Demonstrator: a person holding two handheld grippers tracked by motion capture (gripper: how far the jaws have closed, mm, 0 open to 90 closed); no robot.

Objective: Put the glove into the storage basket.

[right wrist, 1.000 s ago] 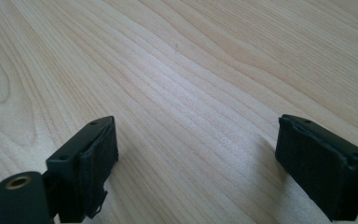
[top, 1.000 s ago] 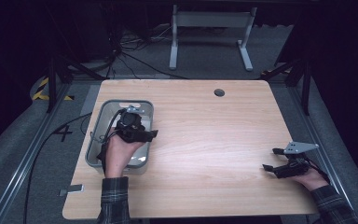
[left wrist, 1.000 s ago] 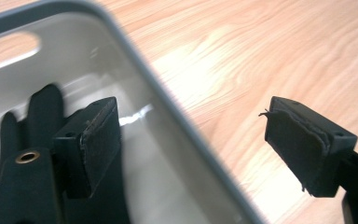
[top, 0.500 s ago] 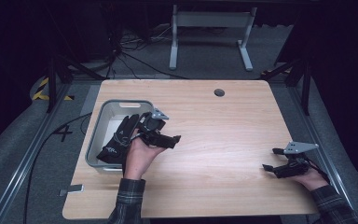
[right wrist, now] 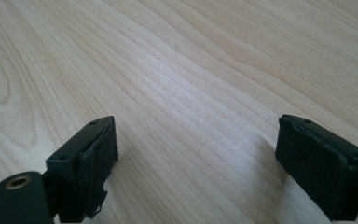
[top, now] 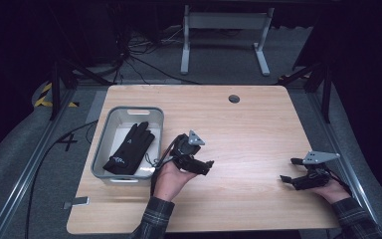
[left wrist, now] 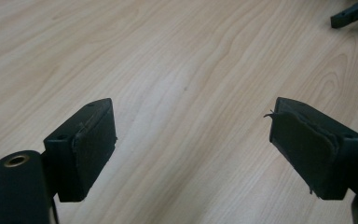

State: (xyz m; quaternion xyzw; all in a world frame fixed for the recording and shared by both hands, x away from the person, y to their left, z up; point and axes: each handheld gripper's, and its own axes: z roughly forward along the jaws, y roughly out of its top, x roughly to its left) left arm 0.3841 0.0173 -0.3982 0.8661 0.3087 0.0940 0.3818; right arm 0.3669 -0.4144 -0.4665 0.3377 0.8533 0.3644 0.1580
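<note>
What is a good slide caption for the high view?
Black glove lies in grey bin; two open hand-held grippers rest over the wooden table.

Table (top: 258,124): light wood-grain top, rounded corners, round cable hole (top: 234,98) near far edge
Floor (top: 25,149): grey carpet, black cables (top: 144,62) trailing behind table
Stand (top: 224,30): grey metal frame beyond table
Tape (top: 45,94): yellow-black stripes, far left
Light: dim room, table lit

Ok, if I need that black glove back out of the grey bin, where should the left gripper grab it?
Probably at the cuff end of the black glove, nearest the person. It lies flat and slanted in the grey bin, fingers toward the far wall, so come straight down from above with the open left gripper and pinch a fold there, clear of the walls.
</note>
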